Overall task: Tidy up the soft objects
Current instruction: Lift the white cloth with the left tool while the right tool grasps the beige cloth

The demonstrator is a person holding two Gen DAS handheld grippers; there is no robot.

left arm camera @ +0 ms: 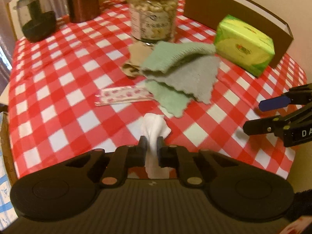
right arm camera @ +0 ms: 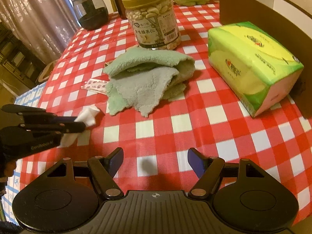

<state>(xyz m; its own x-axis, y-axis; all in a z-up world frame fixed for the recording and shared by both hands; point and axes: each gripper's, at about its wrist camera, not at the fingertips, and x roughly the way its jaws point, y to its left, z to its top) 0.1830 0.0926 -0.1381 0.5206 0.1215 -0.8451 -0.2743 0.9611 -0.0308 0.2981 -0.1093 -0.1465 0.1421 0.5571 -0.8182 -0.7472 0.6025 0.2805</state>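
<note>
On the checkered tabletop (right arm camera: pixel 156 128), at left, the left claw (left arm camera: pixel 151 143) pinches a white tissue (left arm camera: pixel 155 128) tight. Beyond it lies a crumpled green-grey cloth (right arm camera: pixel 148 78); at right, the right claw (right arm camera: pixel 155 162) gapes wide, holding nothing.

Red-and-white checked tablecloth (right arm camera: pixel 156 128) with a jar of nuts (right arm camera: pixel 154 21) at the far middle. Dark glass pot (right arm camera: pixel 91 11) sits far left, brown box (right arm camera: pixel 259 9) far right.

Red-checked table (right arm camera: pixel 195 128), green cloths (right arm camera: pixel 148 78), nut jar (right arm camera: pixel 154 19), tissue pack (right arm camera: pixel 251 64)
</note>
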